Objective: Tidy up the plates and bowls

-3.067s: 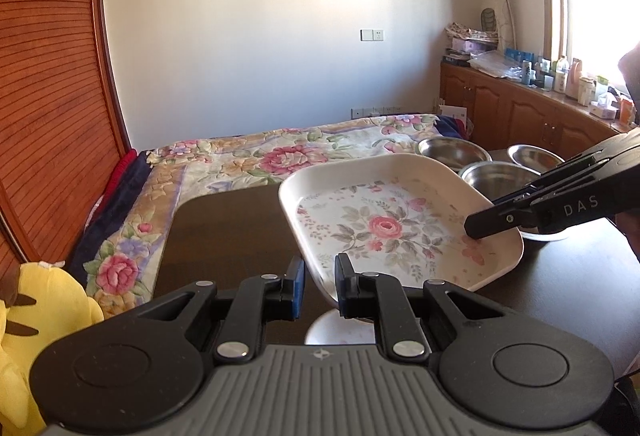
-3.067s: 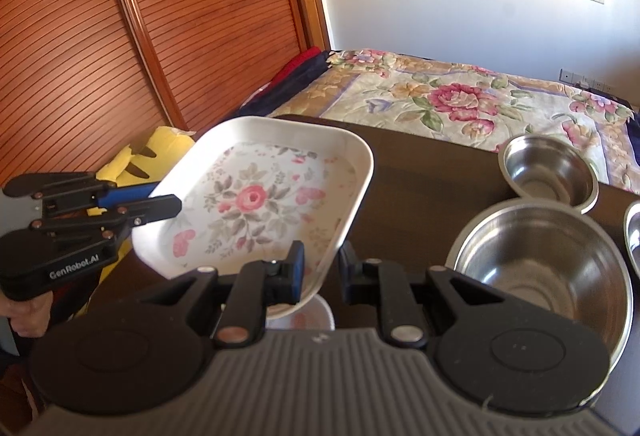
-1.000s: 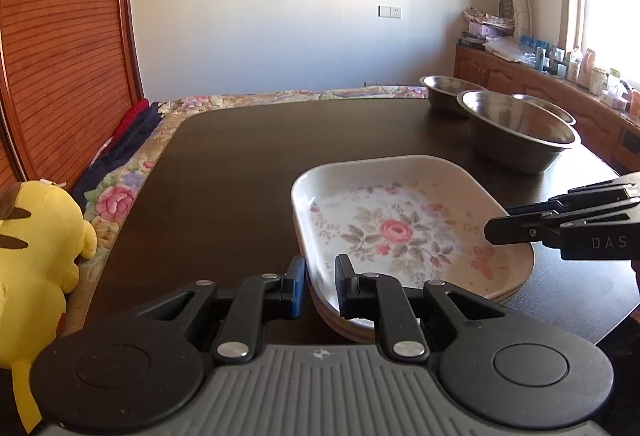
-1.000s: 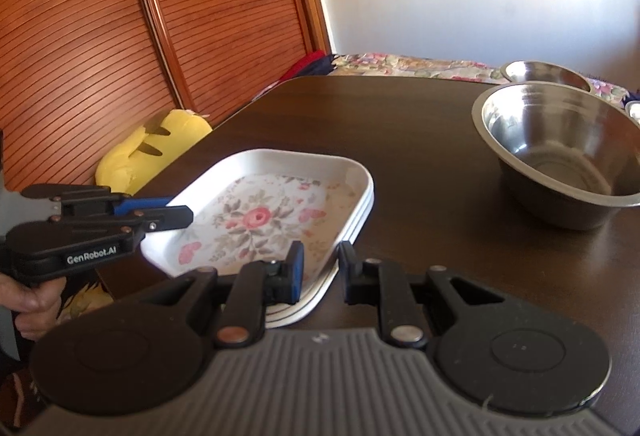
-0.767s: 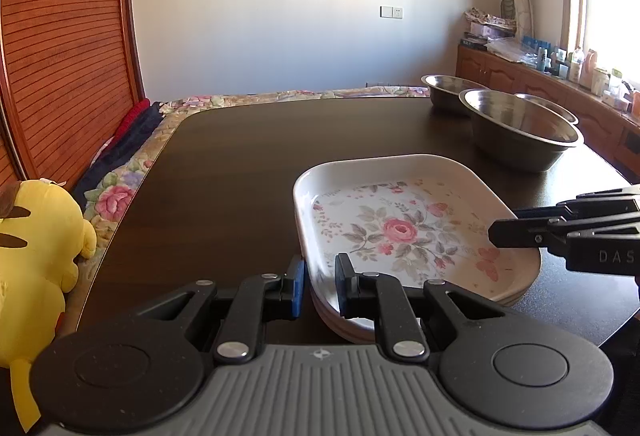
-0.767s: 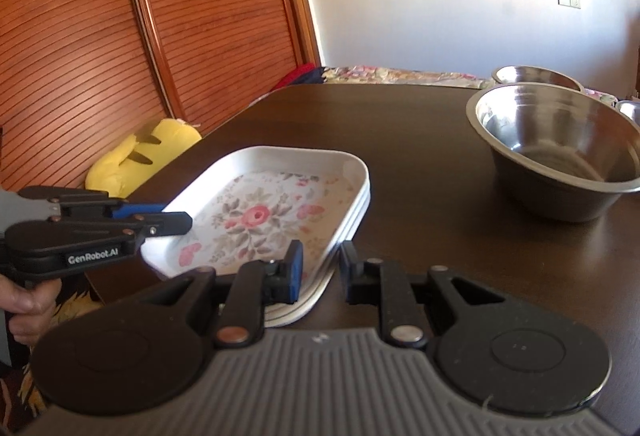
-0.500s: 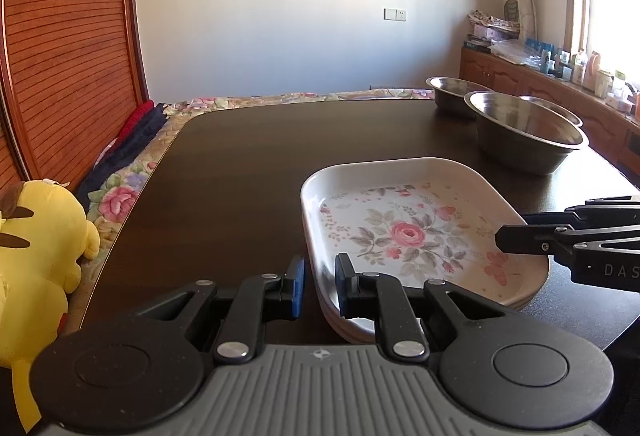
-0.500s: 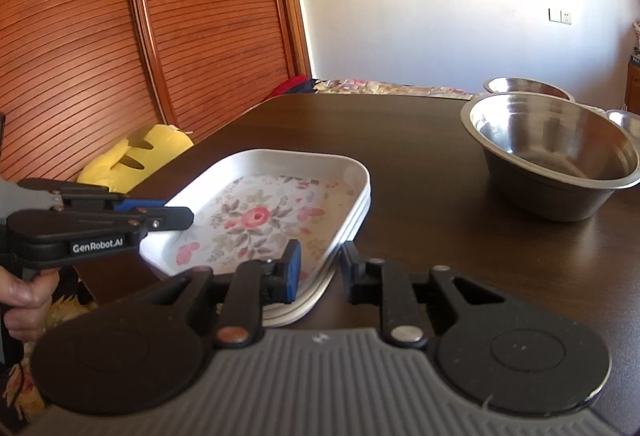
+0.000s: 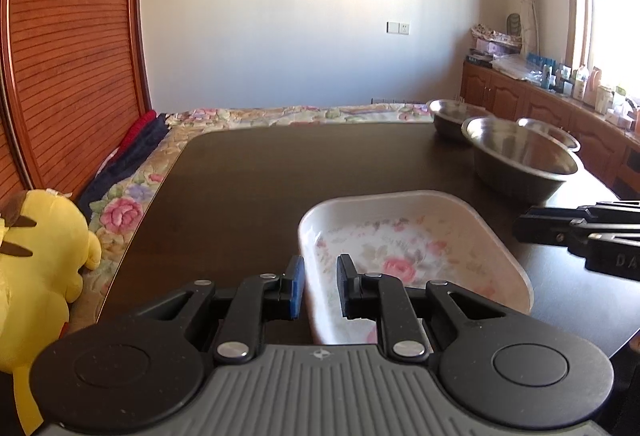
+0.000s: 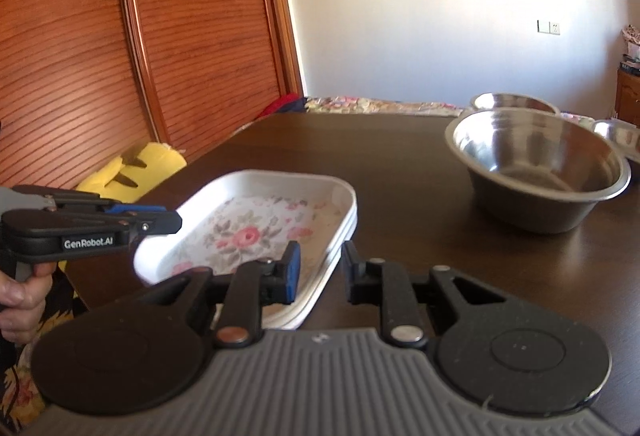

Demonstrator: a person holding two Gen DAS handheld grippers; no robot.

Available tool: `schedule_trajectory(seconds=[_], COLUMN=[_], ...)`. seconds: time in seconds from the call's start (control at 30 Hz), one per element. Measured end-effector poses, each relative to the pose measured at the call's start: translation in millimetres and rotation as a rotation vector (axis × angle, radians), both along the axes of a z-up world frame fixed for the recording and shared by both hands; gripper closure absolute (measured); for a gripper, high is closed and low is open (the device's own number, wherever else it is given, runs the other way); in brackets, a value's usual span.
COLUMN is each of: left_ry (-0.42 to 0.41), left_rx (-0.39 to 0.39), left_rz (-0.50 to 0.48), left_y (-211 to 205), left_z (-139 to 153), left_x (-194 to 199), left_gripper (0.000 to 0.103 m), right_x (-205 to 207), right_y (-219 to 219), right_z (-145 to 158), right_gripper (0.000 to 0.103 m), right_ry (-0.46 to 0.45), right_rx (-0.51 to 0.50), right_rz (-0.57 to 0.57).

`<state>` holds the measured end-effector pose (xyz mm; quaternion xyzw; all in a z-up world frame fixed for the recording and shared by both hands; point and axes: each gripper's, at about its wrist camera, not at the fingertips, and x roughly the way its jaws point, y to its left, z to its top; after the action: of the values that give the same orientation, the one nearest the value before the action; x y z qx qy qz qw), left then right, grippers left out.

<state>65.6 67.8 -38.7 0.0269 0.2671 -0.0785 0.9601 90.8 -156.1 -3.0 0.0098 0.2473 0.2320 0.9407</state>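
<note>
A white rectangular floral plate [image 9: 400, 248] [image 10: 248, 232] lies on top of a stack of like plates at the near edge of the dark table [image 9: 280, 175]. My left gripper [image 9: 320, 276] [image 10: 176, 226] is shut on the plate's left rim, one finger inside and one outside. My right gripper [image 10: 320, 268] [image 9: 518, 232] stands slightly open at the plate's right rim. That rim shows between its fingers with a gap beside it. A large steel bowl [image 9: 520, 155] [image 10: 536, 163] stands further back on the right, apart from both grippers.
Behind the large bowl stand two smaller steel bowls [image 9: 452, 111] [image 9: 552, 131]. A yellow plush toy [image 9: 40, 244] and a floral bedspread [image 9: 280, 113] lie off the table's left and far edges. A cabinet with bottles [image 9: 560, 103] runs along the right wall. A hand [image 10: 20, 296] holds the left gripper.
The plate, held in the air by both grippers three seconds ago, now lies on the stack. Over the last second the right fingers parted a little and their tip drew back towards the plate's right edge.
</note>
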Motion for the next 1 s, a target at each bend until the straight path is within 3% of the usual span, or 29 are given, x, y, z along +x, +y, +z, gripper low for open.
schedule_trajectory(seconds=[0.3, 0.8, 0.87, 1.0], left_ry=[-0.027, -0.020, -0.018, -0.026], left_rx=[-0.020, -0.046, -0.050, -0.036], left_rz=[-0.050, -0.079, -0.082, -0.089], left_y=[-37, -108, -115, -128], left_z=[14, 7, 8, 10], left_x=[18, 58, 65, 76], left_gripper=[0.080, 0.057, 0.053, 0.043], right_x=[3, 27, 32, 43], right_y=[-39, -127, -138, -148], right_z=[29, 23, 21, 18], right_gripper=[0.079, 0.079, 0.073, 0.048], right_ry=[-0.122, -0.192, -0.190, -0.203], right_rx=[0.006, 0.039, 0.056, 0.062], right_rz=[-0.062, -0.235, -0.247, -0.258])
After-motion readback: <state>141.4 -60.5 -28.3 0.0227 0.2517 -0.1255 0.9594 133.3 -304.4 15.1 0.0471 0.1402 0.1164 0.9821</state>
